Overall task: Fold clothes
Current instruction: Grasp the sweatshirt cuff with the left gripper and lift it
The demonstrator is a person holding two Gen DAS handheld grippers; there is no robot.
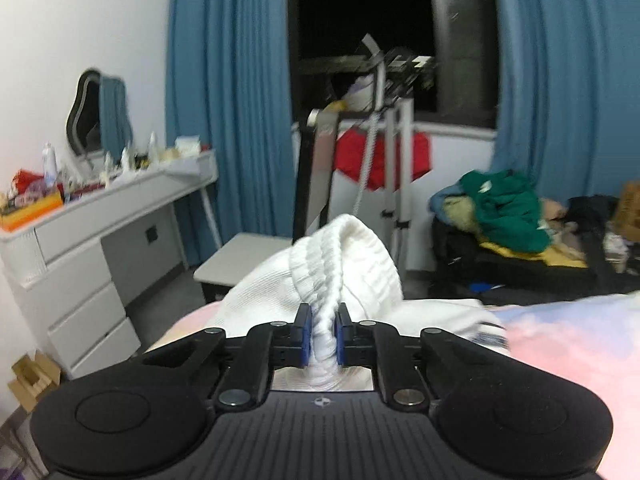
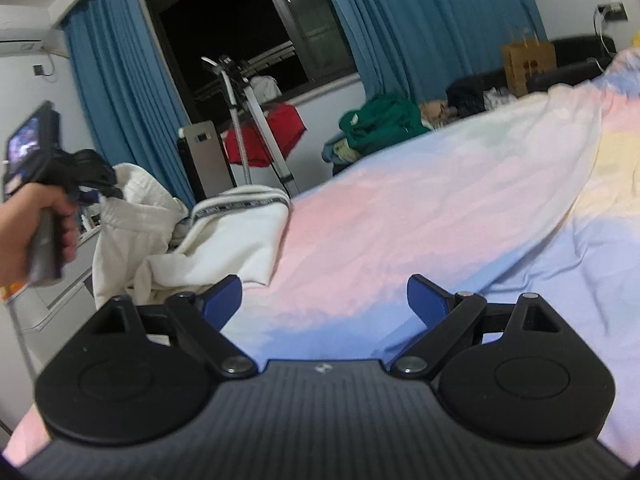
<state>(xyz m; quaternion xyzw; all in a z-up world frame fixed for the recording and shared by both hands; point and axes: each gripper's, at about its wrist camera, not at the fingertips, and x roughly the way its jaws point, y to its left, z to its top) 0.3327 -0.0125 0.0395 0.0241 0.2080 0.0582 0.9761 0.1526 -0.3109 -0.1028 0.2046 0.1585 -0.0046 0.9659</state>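
My left gripper [image 1: 323,334] is shut on a bunched ribbed edge of a white garment [image 1: 352,252] and holds it up above the bed. In the right wrist view the same white garment [image 2: 224,240] hangs from the left gripper [image 2: 102,192] at the left and trails onto the pastel bedspread [image 2: 400,220]; a striped band with lettering shows on it. My right gripper [image 2: 325,300] is open and empty, low over the bedspread, to the right of the garment.
A grey dresser [image 1: 92,240] with clutter and a mirror stands left. A drying rack [image 1: 380,152] with a red cloth stands by the dark window. A pile of green and yellow clothes [image 1: 508,212] lies on a dark sofa at right. A low grey stool [image 1: 240,260] is beyond the bed.
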